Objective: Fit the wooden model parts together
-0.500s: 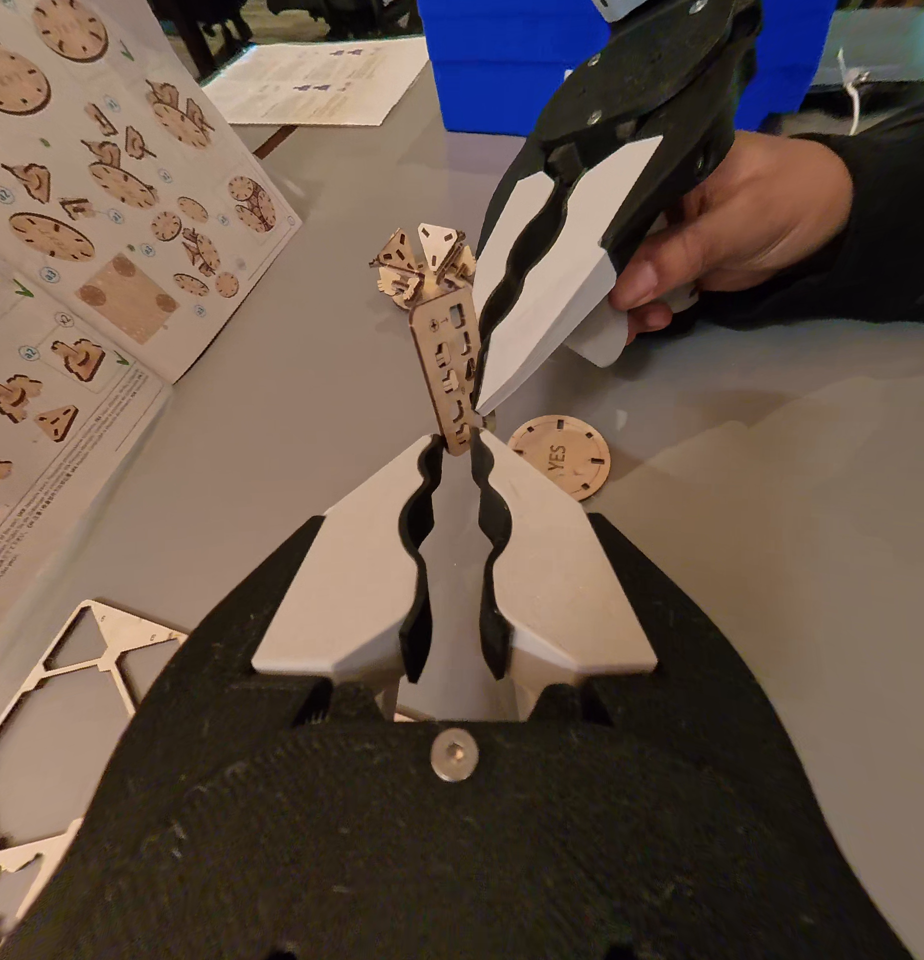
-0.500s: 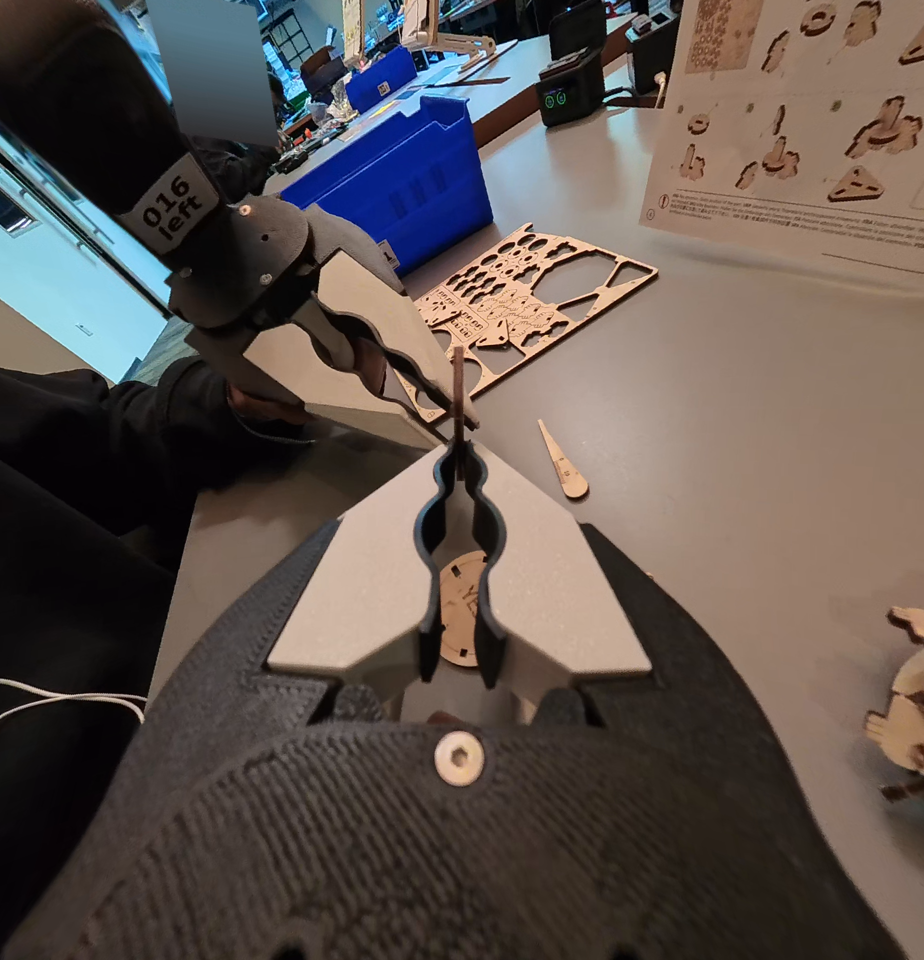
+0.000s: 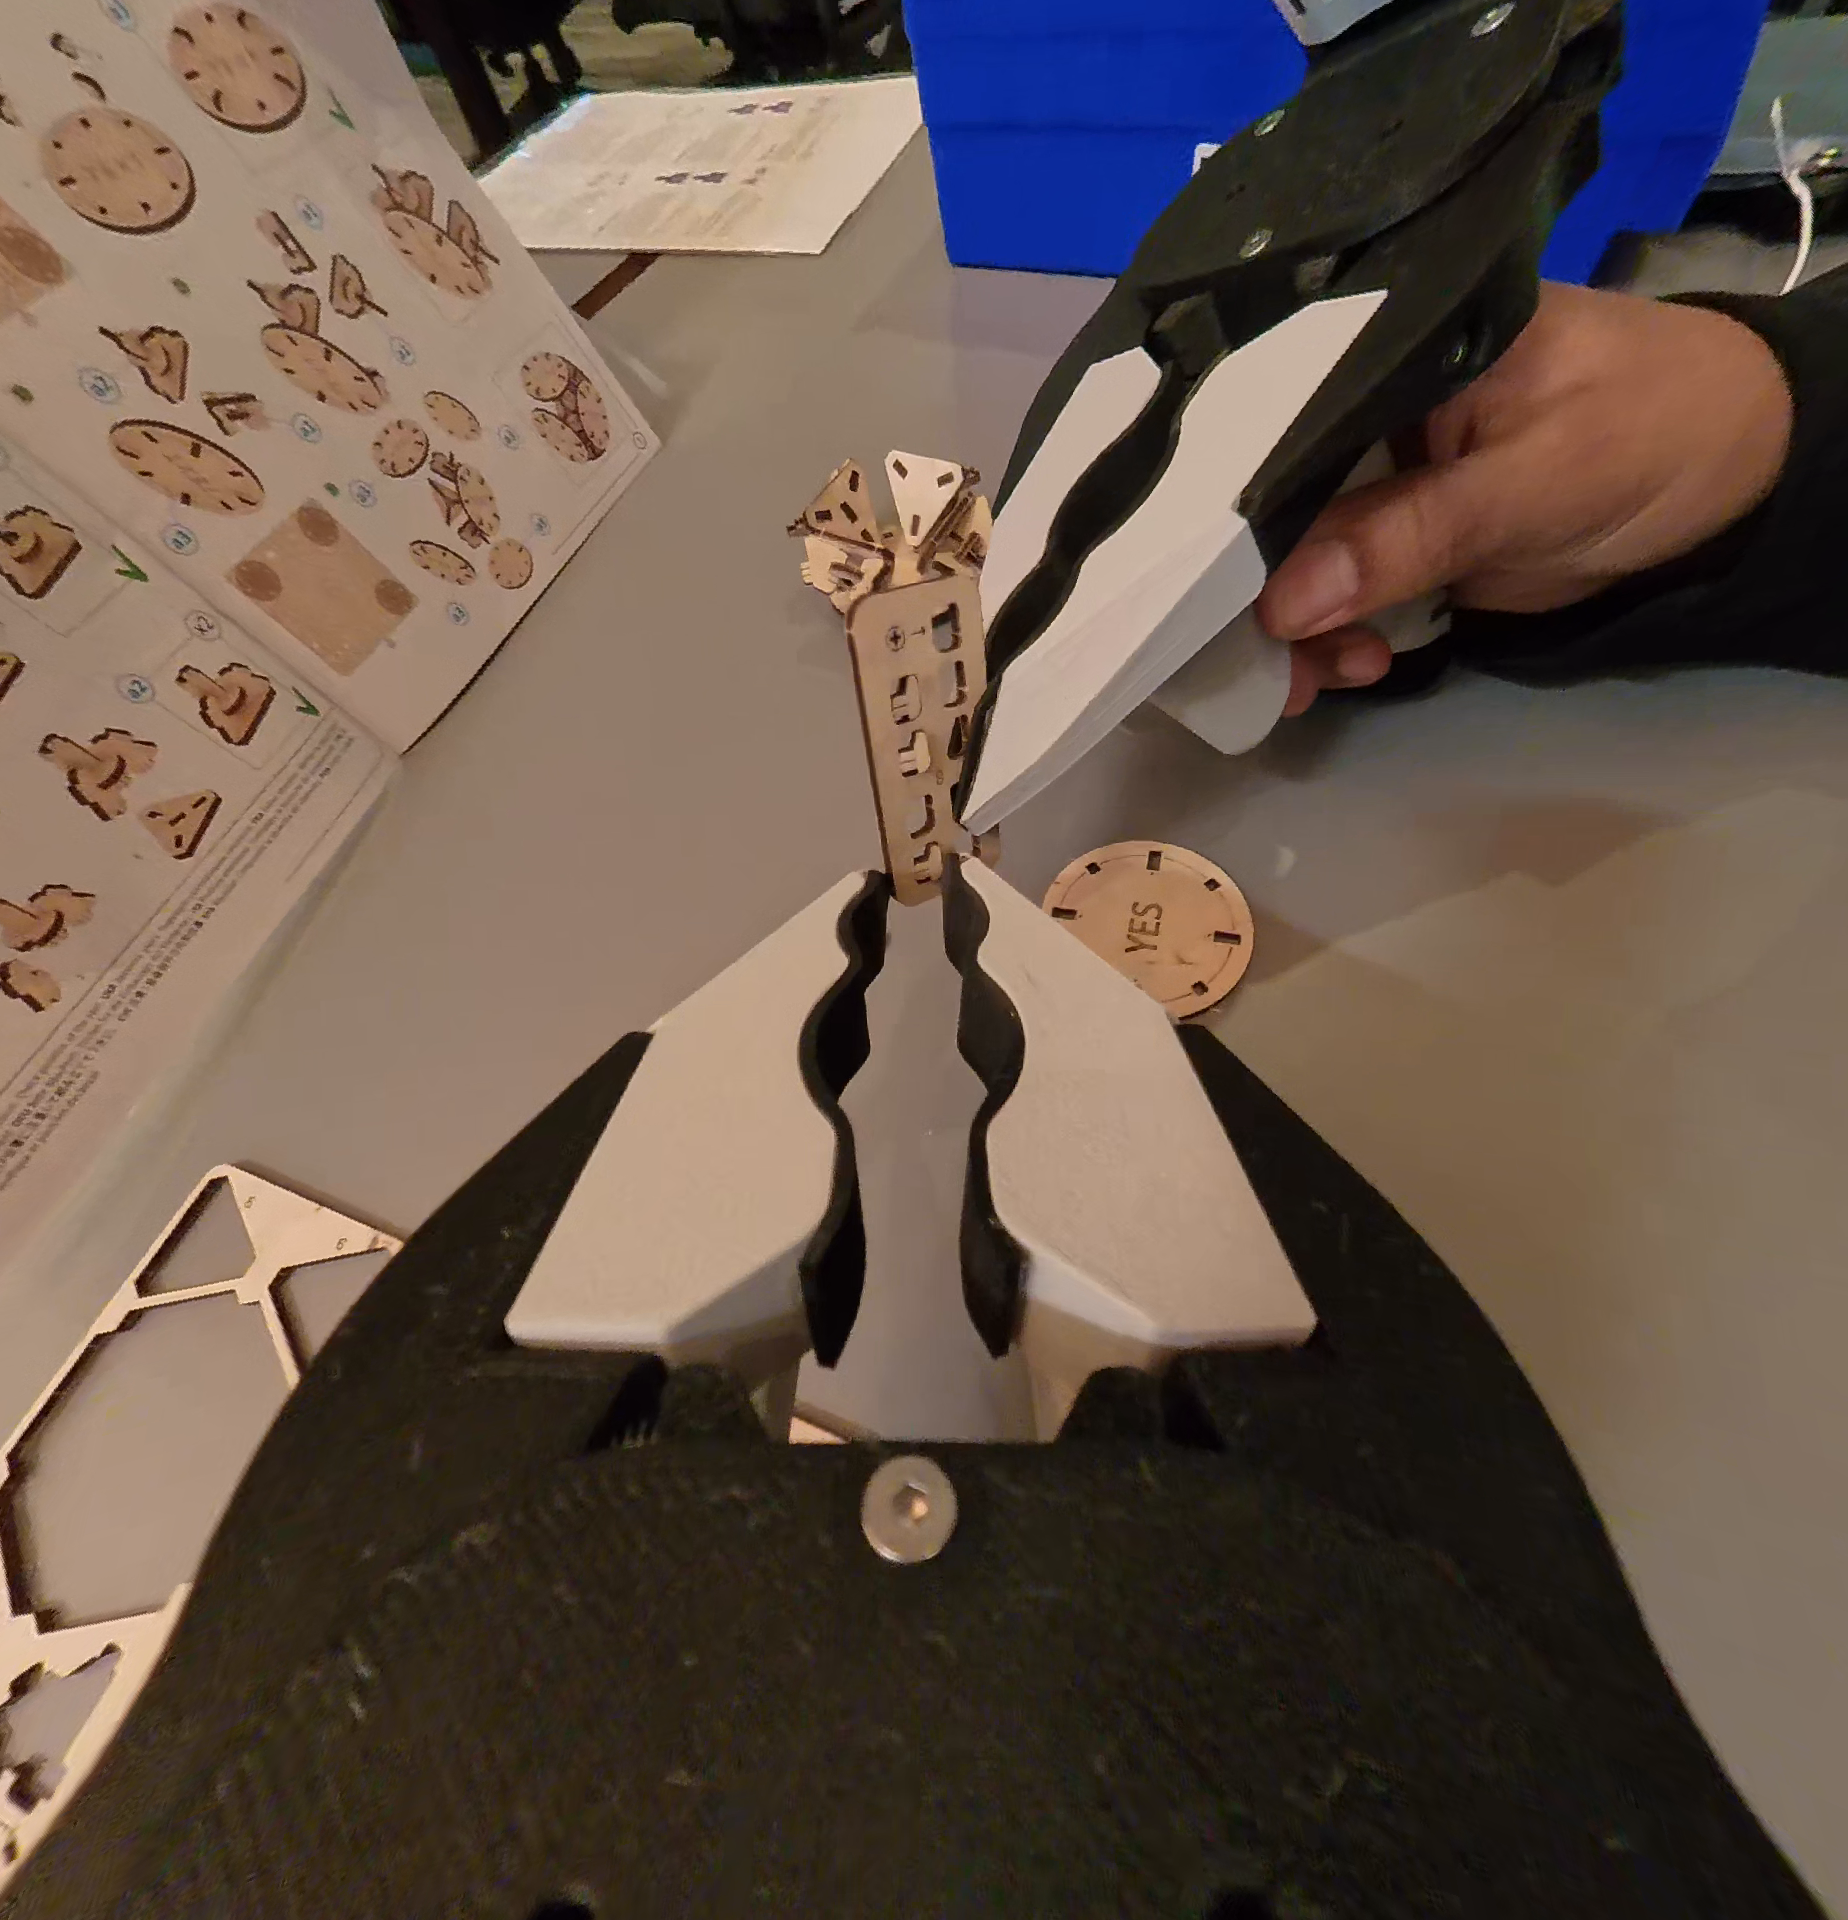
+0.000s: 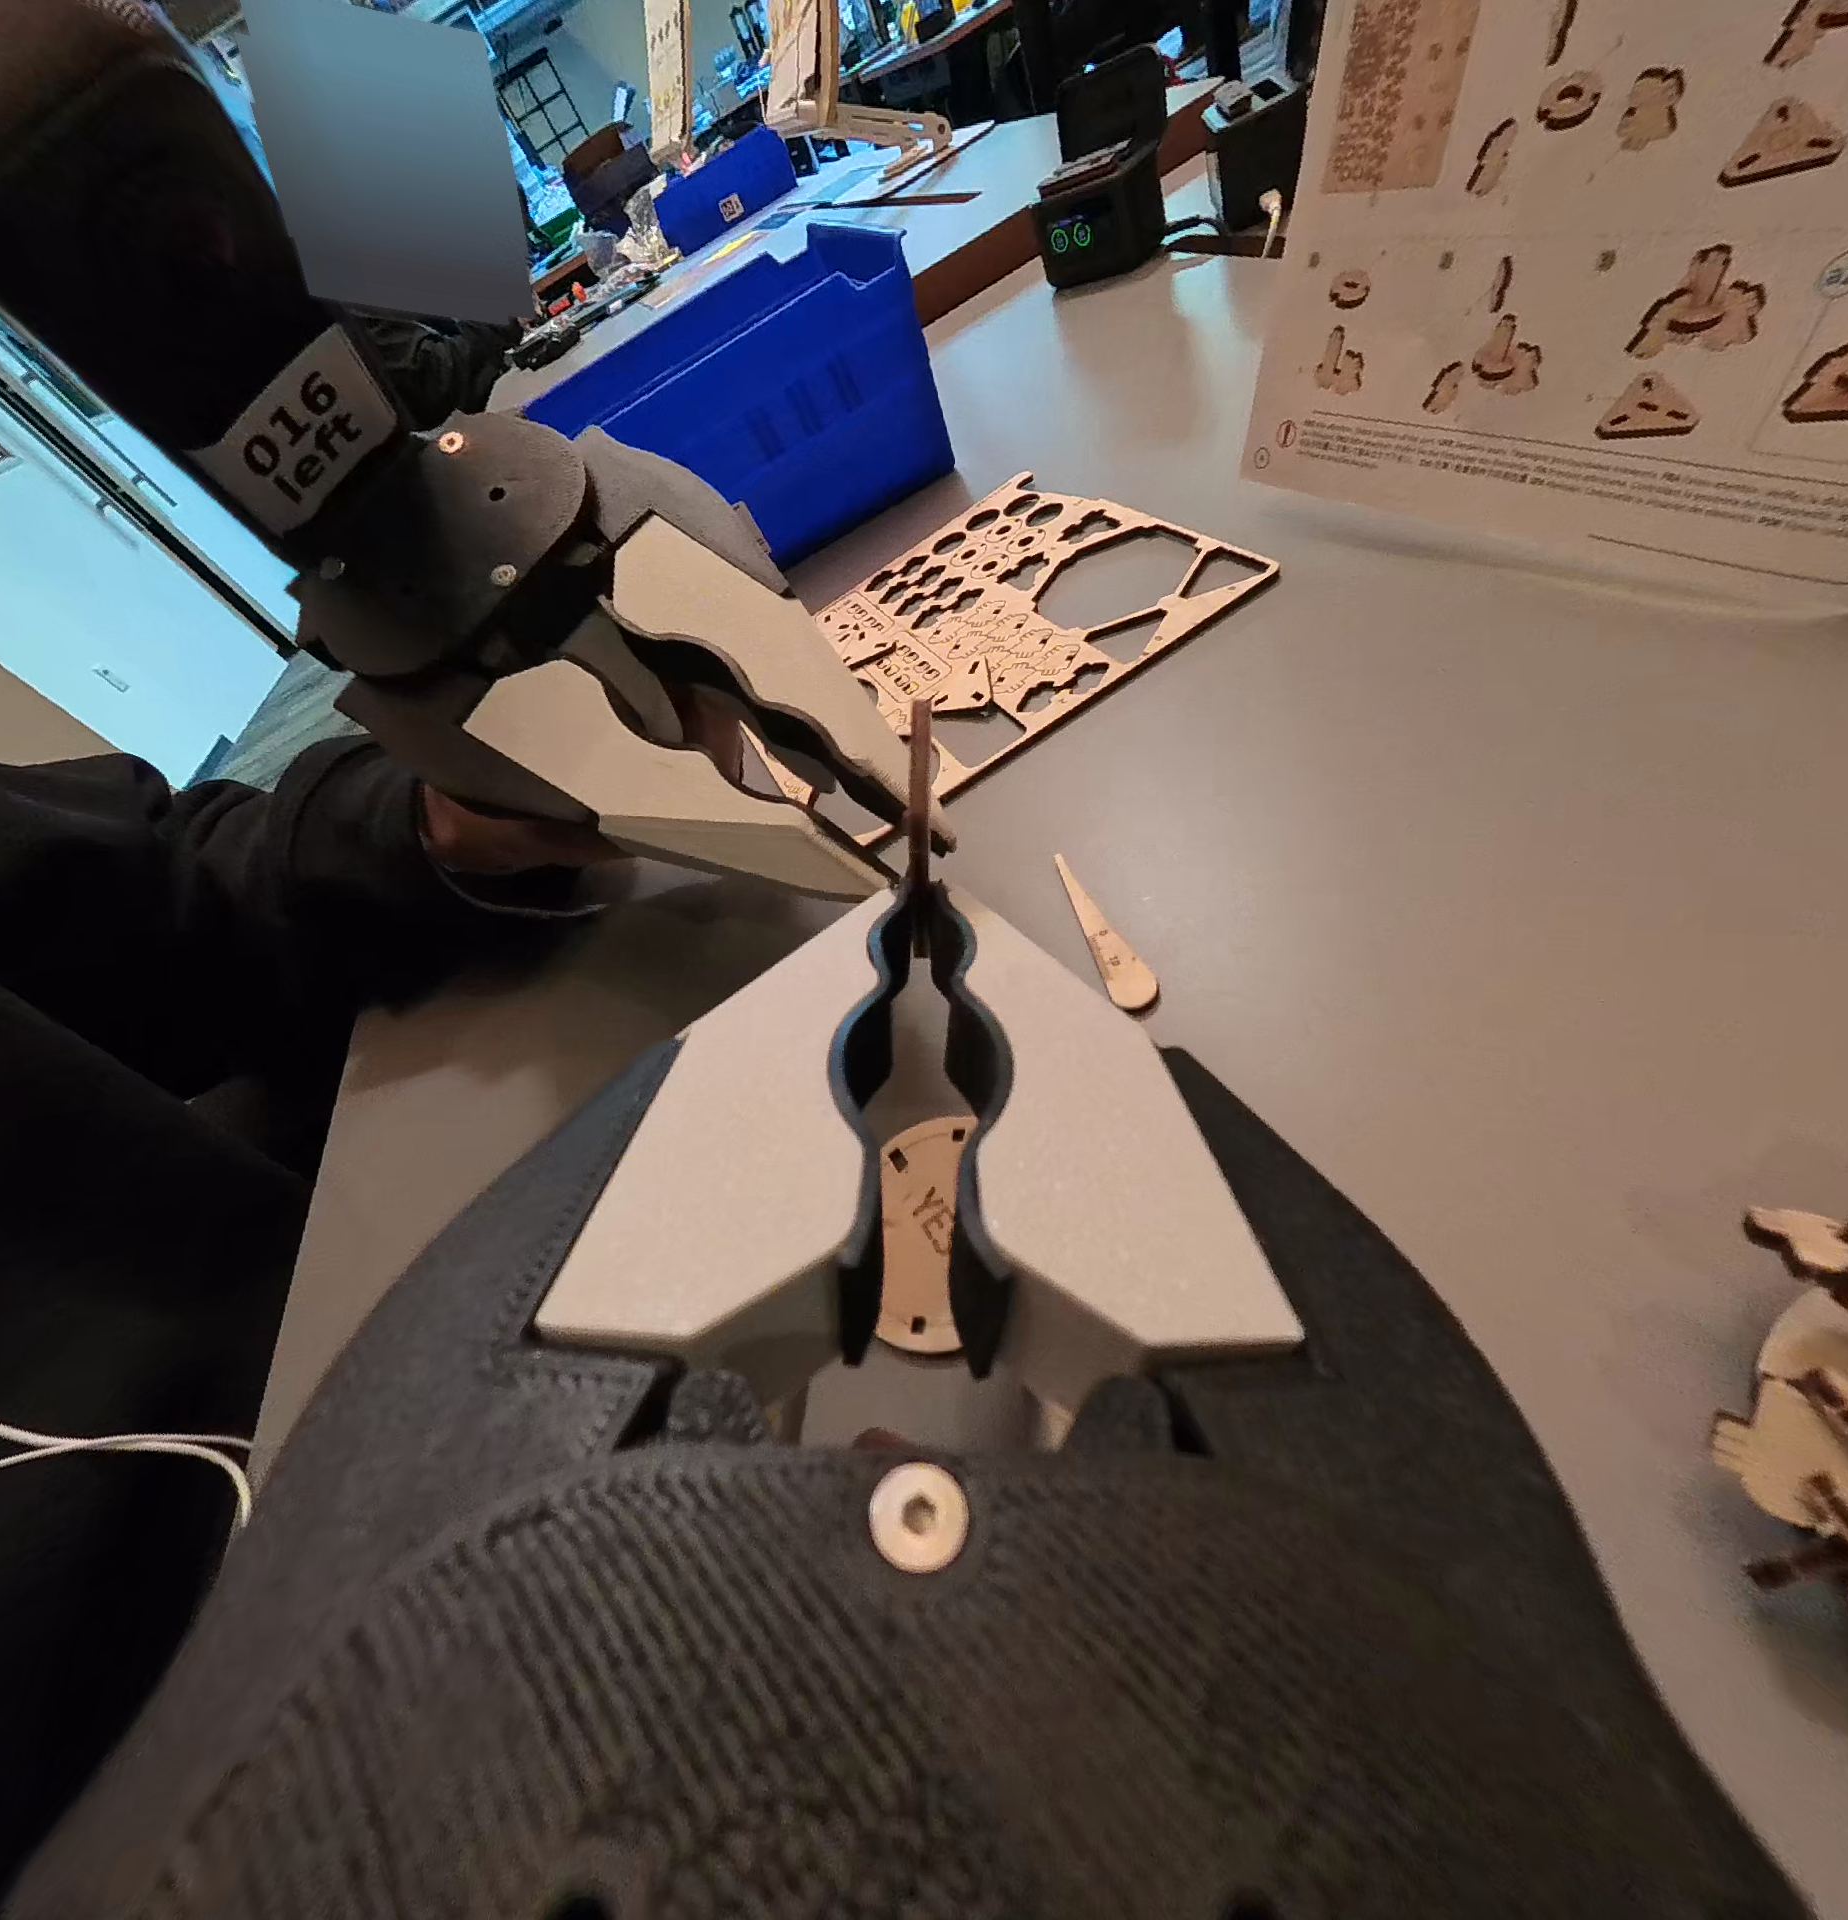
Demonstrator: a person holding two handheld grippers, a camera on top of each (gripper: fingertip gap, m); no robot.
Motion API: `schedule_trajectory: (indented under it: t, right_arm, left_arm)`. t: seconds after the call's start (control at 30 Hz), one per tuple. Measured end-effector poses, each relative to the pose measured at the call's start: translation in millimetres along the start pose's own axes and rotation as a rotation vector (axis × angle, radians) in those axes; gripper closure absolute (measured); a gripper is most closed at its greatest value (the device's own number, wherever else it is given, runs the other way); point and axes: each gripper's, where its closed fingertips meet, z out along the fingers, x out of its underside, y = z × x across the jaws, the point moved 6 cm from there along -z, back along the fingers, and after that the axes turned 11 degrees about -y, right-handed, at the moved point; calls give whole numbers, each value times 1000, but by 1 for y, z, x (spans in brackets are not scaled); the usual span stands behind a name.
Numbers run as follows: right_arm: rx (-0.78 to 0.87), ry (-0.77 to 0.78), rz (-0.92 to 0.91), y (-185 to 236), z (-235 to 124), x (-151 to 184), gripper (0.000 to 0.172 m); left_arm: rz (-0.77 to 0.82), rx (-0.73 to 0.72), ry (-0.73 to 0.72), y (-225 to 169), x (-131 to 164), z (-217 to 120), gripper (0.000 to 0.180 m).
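You've got the small wooden strip (image 3: 918, 743) upright between both tools, above the grey desk (image 3: 691, 790). Your left gripper (image 3: 915, 891) pinches its lower end across the width, both pads pressed on its edges, jaws otherwise only narrowly apart. Your right gripper (image 4: 915, 914) comes in from the side with jaws pressed together on the same strip, clamping its thin faces low down; from the right wrist the strip (image 4: 918, 800) shows edge-on, sticking up past the fingertips. The two sets of tips almost touch, so each crowds the other's hold.

Just under your right gripper lies a round wooden disc (image 3: 1148, 927) flat on the desk, close beside your left fingertip. Behind the strip sits a half-built wooden assembly (image 3: 894, 530), partly hidden by it. The instruction sheet (image 3: 224, 436) stands propped along the desk's left side, and a punched-out wooden panel (image 3: 120, 1382) lies at the near left corner of that view.

From the right wrist, another cut-out sheet (image 4: 1045, 623) lies flat beyond the left gripper, with the blue bin (image 4: 774, 416) behind it toward the desk's far edge. A small tapered wooden stick (image 4: 1107, 951) rests just right of your fingertips. A dark box with a small lit display (image 4: 1096, 223) sits farther back.
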Motion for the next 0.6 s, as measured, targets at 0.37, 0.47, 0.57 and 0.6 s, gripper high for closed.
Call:
schedule_trajectory:
  t: [0.37,0.47,0.57,0.6]
  right_arm:
    - [7,-14,-38,3,1,-1,171]
    - [11,-16,-45,3,1,-2,171]
    - [14,-16,-50,4,1,-2,171]
    - [15,-14,-53,4,1,-2,171]
  left_arm:
    - [9,-13,-32,1,-4,-3,169]
    - [20,-15,-32,0,-5,-3,170]
    - [25,-18,-34,0,-5,-3,170]
    - [22,-16,-33,0,-5,-3,170]
